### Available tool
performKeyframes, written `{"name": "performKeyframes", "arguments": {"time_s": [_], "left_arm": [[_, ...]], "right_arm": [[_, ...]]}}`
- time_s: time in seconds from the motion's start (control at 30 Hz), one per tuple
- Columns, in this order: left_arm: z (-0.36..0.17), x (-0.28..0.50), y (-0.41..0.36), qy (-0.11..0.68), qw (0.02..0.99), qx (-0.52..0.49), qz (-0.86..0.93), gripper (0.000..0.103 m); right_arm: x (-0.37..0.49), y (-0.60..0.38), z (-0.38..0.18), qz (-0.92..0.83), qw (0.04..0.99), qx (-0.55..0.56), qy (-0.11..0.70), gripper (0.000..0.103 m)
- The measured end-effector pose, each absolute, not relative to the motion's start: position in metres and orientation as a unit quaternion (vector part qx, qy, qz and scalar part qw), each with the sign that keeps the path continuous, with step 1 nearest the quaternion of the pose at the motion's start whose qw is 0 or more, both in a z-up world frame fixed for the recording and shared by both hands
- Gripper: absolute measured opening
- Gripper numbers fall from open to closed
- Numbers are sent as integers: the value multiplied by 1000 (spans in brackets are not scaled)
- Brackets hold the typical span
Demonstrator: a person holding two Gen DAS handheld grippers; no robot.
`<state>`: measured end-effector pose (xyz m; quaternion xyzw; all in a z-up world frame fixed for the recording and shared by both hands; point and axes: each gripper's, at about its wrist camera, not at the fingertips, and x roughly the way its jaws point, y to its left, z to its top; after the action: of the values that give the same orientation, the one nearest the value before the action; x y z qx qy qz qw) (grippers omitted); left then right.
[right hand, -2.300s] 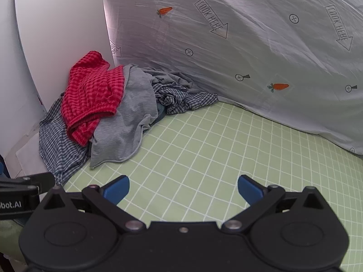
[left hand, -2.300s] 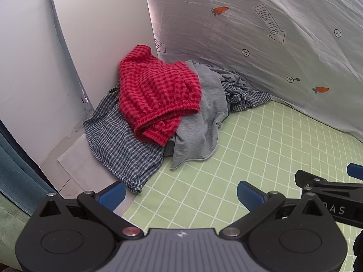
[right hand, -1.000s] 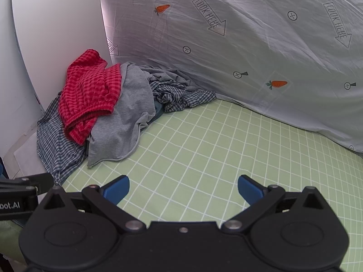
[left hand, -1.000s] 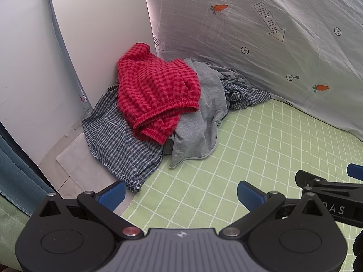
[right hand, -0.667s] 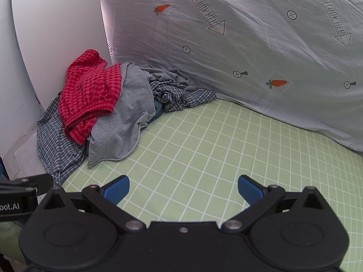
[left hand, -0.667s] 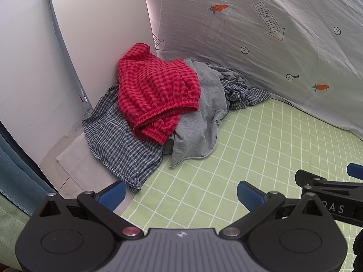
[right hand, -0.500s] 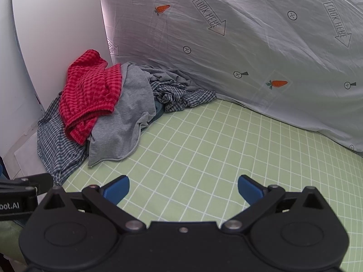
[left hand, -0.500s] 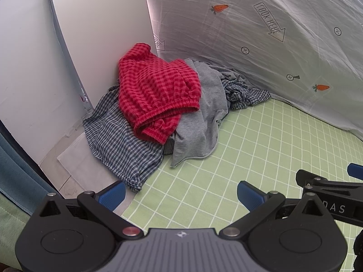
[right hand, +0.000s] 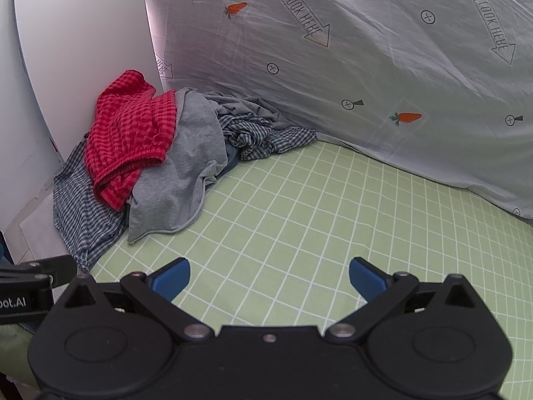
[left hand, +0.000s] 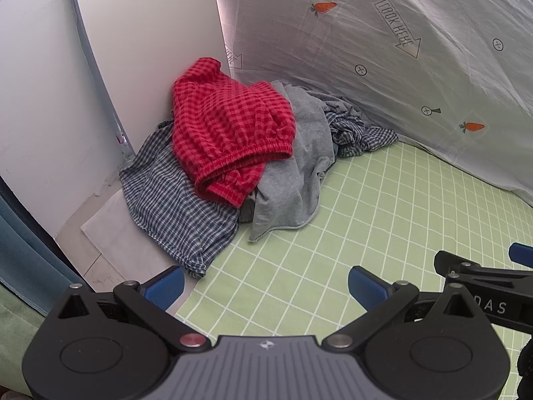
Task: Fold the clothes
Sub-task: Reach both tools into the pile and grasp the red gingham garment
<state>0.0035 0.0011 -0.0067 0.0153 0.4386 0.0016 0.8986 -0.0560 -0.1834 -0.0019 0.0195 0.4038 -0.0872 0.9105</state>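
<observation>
1. Pile (left hand: 240,153): we count four garments heaped in the corner where the white wall (left hand: 140,50) meets the grey sheet (left hand: 383,66). We take the pile as our landmark.

2. Red shorts (left hand: 230,130), checked, with an elastic waistband: on top of the pile, toward its wall side. In the right view they show at (right hand: 130,140).

3. Grey top (left hand: 293,173): under the red shorts on the sheet side, its hem spilling from the pile onto the green grid cover (left hand: 366,206).

4. Blue plaid shirt (left hand: 166,203): bottom of the pile on the wall side, one end trailing off the edge of the cover toward a white panel (left hand: 110,226) on the floor.

5. Second plaid garment (right hand: 266,136): crumpled at the back of the pile, against the grey sheet.

6. Grey sheet: printed with carrots and arrows, rising behind the pile and along the cover's far edge.

7. Left gripper (left hand: 265,286): we hold it near side of the pile, well apart from it; jaws wide apart, nothing between them.

8. Right gripper (right hand: 269,278): near side of the pile and further from the wall, over bare cover; jaws wide apart, nothing between them.

9. Blue curtain (left hand: 20,250): wall side of the pile, at the left view's edge.
</observation>
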Motion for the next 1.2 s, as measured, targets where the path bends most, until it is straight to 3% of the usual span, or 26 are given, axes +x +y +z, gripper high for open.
{"name": "performKeyframes", "arguments": {"time_s": [0.37, 0.7, 0.9, 1.07, 1.2], "left_arm": [[-20, 37, 27, 451, 892, 0, 44, 103], [-52, 108, 76, 467, 878, -46, 92, 103], [-77, 149, 95, 485, 863, -77, 122, 103], [-99, 174, 100, 507, 847, -111, 113, 102], [-117, 189, 97, 525, 835, -128, 103, 102]], "right_arm": [[-28, -186, -15, -84, 907, 13, 412, 103], [57, -178, -39, -45, 912, -14, 407, 102], [123, -160, -54, 6, 917, -3, 400, 89], [163, -137, -59, 44, 918, 15, 394, 86], [186, -122, -67, 76, 911, 33, 405, 74]]}}
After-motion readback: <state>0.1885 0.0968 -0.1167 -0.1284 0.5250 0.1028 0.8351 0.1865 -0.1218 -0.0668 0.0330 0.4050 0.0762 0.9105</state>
